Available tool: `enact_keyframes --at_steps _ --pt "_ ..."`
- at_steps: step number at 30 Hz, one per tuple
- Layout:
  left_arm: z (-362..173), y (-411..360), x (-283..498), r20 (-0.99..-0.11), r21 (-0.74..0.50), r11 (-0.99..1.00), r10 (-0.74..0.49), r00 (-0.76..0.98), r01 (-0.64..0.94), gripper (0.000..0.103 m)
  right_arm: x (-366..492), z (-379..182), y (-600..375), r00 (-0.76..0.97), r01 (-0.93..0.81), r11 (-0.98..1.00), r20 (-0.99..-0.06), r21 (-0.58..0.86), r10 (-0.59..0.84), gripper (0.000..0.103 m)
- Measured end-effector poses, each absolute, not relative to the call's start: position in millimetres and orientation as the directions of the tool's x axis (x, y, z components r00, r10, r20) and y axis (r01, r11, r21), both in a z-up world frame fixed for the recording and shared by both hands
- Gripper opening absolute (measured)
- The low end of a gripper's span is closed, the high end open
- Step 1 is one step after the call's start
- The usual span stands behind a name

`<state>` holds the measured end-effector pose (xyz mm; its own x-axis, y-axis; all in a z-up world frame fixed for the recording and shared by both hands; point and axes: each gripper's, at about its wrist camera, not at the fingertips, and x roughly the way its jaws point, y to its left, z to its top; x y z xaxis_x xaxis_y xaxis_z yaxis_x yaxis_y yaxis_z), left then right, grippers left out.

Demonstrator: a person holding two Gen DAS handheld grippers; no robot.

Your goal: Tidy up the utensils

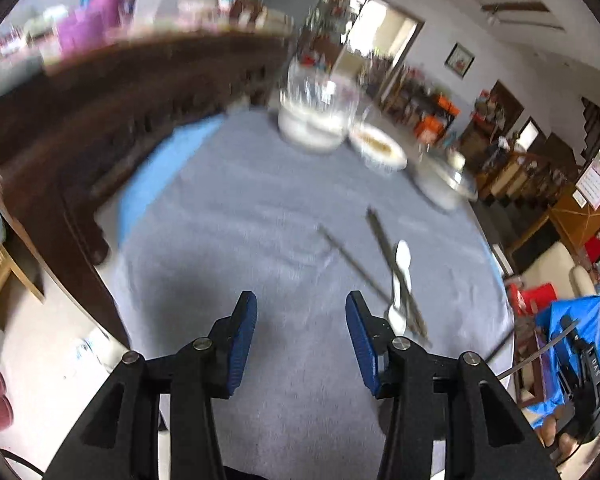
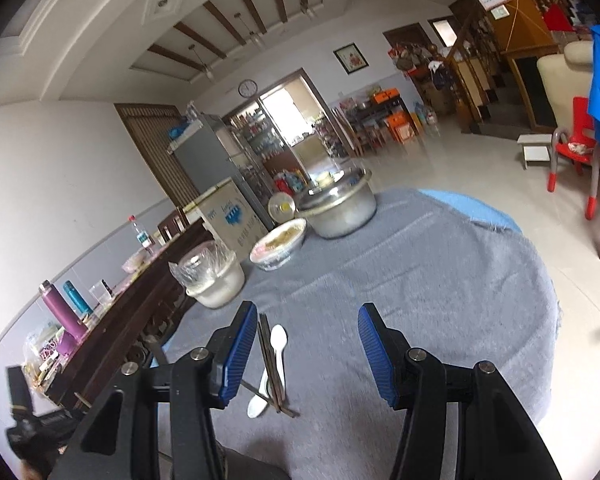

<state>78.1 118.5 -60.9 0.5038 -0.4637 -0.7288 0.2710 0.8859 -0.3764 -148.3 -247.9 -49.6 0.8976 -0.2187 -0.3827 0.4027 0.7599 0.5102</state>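
**Utensils heaped, both my grippers empty**

Two white plastic spoons point(image 2: 278, 350) and the dark wooden chopsticks point(image 2: 269, 364) lie crossed in one loose pile on the grey cloth-covered round table point(image 2: 440, 272), near my edge. My right gripper point(image 2: 308, 356) hovers just right of the pile, jaws apart with nothing between them. My left gripper point(image 1: 300, 344) hangs over bare cloth, jaws also apart and empty, the pile just to its right. A stray chopstick point(image 1: 346, 258) angles away from the heap. I judge the risk is pinching overlapped pieces together, dragging a spoon or rolling a chopstick off the edge.
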Motion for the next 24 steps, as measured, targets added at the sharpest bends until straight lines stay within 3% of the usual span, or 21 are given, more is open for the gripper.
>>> enact_keyframes --at_steps 2,7,15,24 --pt "-81.7 114.8 85.5 -0.758 -0.398 0.88 -0.474 0.448 0.258 0.046 -142.7 -55.4 -248.7 0.892 0.409 0.757 -0.4 0.511 -0.212 0.055" --pt "-118.3 90.2 95.9 -0.79 -0.457 0.84 -0.534 0.3 0.292 0.028 -130.0 -73.7 -255.1 0.87 0.433 0.744 -0.451 0.51 -0.197 0.055" --pt "-136.3 20.9 110.6 -0.758 -0.563 0.708 -0.648 0.074 0.427 0.026 -115.0 -95.0 -259.9 0.847 0.45 0.733 -0.504 0.51 -0.17 0.055" --pt "-154.1 -37.5 125.2 -0.741 -0.618 0.628 -0.666 -0.084 0.474 0.023 -101.6 -112.5 -267.7 0.828 0.464 0.726 -0.54 0.507 -0.152 0.055"
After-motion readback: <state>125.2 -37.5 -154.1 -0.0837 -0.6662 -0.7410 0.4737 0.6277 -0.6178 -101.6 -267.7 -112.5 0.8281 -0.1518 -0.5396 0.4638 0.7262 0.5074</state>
